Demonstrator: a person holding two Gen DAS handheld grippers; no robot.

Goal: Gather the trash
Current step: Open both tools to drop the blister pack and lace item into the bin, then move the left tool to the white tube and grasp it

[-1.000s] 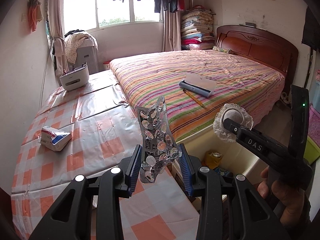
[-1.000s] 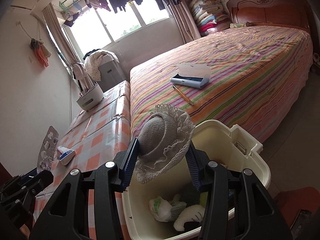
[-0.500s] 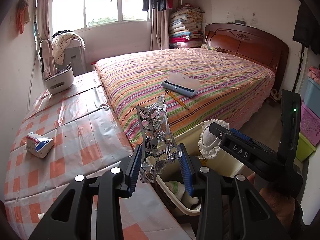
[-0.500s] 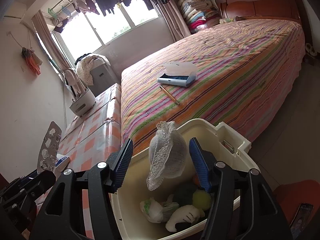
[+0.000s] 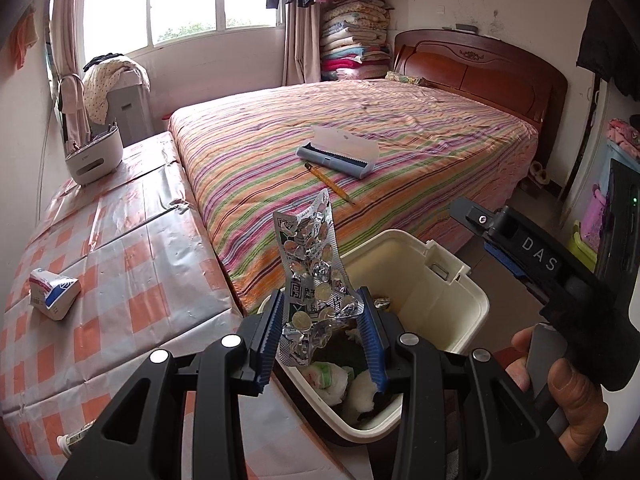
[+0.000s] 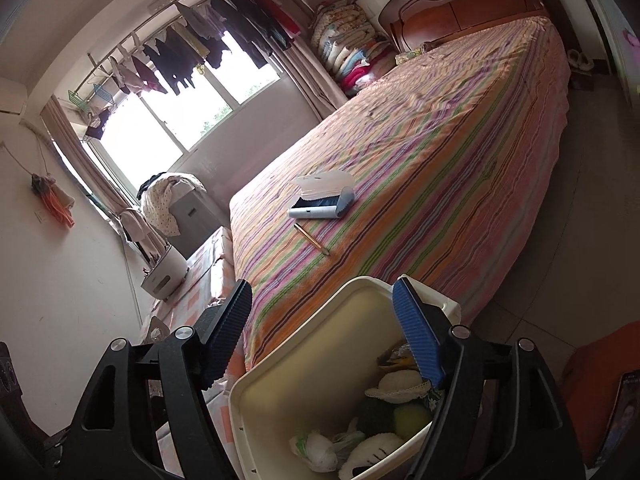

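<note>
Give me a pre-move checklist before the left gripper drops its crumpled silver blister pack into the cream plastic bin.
1. Left gripper clamps the crumpled silver blister pack: ok.
2. Pack over the cream plastic bin opening: ok.
3. Right gripper empty, its jaws having just opened: ok.
4. Lace-edged grey cloth inside the bin: ok.
5. Right gripper clear of the drop path: cannot tell.

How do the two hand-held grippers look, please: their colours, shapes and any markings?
Both grippers, left and right, have black plastic frames with silver screws and blue ribbed finger pads. The right one's black body carries white letters "DAS" and a small green light.
</note>
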